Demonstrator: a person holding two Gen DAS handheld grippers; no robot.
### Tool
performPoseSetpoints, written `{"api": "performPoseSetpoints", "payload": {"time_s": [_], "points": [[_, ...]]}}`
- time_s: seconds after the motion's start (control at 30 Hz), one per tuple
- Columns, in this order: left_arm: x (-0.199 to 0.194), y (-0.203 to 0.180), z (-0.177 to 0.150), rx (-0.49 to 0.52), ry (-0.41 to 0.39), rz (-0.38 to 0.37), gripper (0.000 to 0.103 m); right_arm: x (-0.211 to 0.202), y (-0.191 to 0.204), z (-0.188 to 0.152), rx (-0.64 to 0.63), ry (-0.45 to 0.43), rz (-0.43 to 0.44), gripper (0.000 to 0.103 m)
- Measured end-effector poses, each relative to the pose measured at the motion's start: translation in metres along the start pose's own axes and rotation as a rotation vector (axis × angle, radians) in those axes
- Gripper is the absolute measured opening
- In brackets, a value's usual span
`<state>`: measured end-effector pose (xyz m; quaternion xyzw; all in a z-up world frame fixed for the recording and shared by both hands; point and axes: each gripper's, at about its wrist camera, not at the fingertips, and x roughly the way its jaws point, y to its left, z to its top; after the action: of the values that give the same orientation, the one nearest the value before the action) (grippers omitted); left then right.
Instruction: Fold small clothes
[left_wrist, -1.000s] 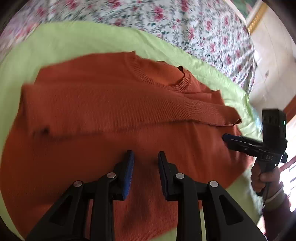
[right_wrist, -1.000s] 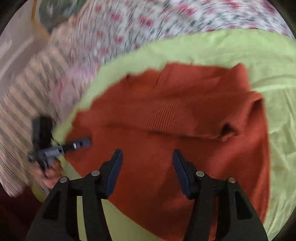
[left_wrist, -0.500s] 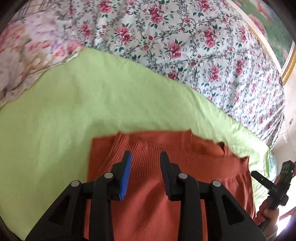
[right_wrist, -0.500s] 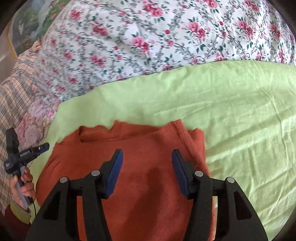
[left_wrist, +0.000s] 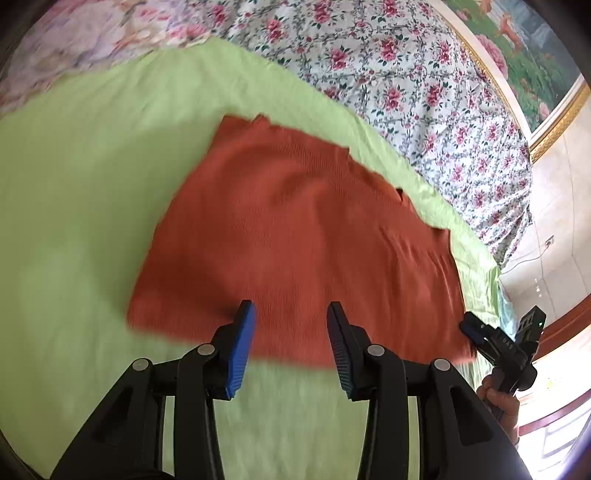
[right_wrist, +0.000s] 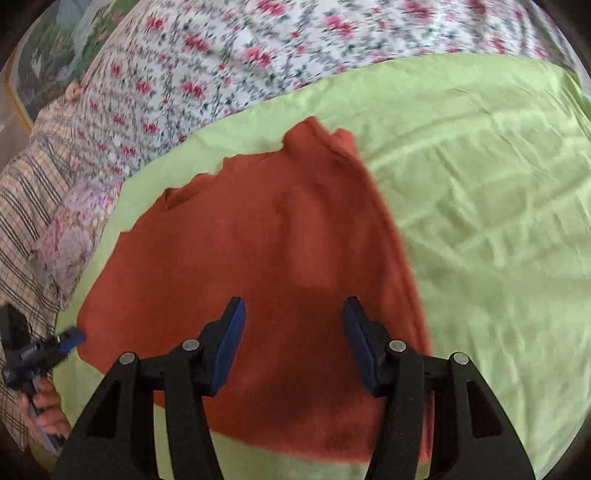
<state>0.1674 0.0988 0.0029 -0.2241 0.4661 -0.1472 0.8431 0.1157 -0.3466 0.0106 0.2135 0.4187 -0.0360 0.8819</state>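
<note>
An orange knit sweater (left_wrist: 295, 229) lies folded into a flat rectangle on a light green sheet (left_wrist: 81, 206). My left gripper (left_wrist: 291, 325) is open and empty, held just above the sweater's near edge. My right gripper (right_wrist: 293, 325) is open and empty, over the sweater (right_wrist: 258, 258) near its front edge. The right gripper also shows in the left wrist view (left_wrist: 476, 332) at the sweater's right corner, and the left gripper shows in the right wrist view (right_wrist: 70, 338) at its left corner.
A floral bedspread (left_wrist: 424, 74) covers the bed behind the green sheet (right_wrist: 480, 184). A plaid and floral pillow (right_wrist: 40, 206) lies at the left in the right wrist view. A framed picture (left_wrist: 517, 48) and a wall stand at the right.
Both grippers carried the sweater's lower part up over the collar, then let go and drew back toward me. The left gripper's jaws have widened. The sweater now lies folded in half.
</note>
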Motion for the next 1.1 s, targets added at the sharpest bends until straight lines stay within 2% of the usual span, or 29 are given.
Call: {"api": "performPoseSetpoints", "payload": {"time_s": [0.13,0.23,0.43,0.6,0.77,1.03,1.1], "points": [[-0.013,0.011,-0.031,-0.056,0.014,-0.015,0.046,-0.016,0.006,-0.015,-0.002,-0.010,-0.004,0.056],[-0.013,0.019,-0.046,-0.100,0.029,-0.020,0.048,-0.025,0.015,-0.027,-0.001,-0.005,0.037,0.056],[-0.008,0.020,-0.055,-0.133,0.039,-0.015,0.050,-0.033,0.038,-0.051,-0.032,0.030,0.095,0.057],[-0.004,0.021,-0.051,-0.170,0.018,-0.020,0.057,-0.033,0.051,-0.062,-0.046,0.052,0.130,0.058],[0.006,0.030,-0.030,-0.227,-0.013,-0.031,0.064,-0.032,0.055,-0.063,-0.039,0.060,0.148,0.059],[0.029,0.041,0.004,-0.293,-0.109,0.007,0.065,-0.029,0.060,-0.062,-0.028,0.064,0.170,0.059],[0.034,0.038,0.010,-0.279,-0.117,0.033,0.059,-0.026,0.060,-0.061,-0.024,0.072,0.169,0.059]]}}
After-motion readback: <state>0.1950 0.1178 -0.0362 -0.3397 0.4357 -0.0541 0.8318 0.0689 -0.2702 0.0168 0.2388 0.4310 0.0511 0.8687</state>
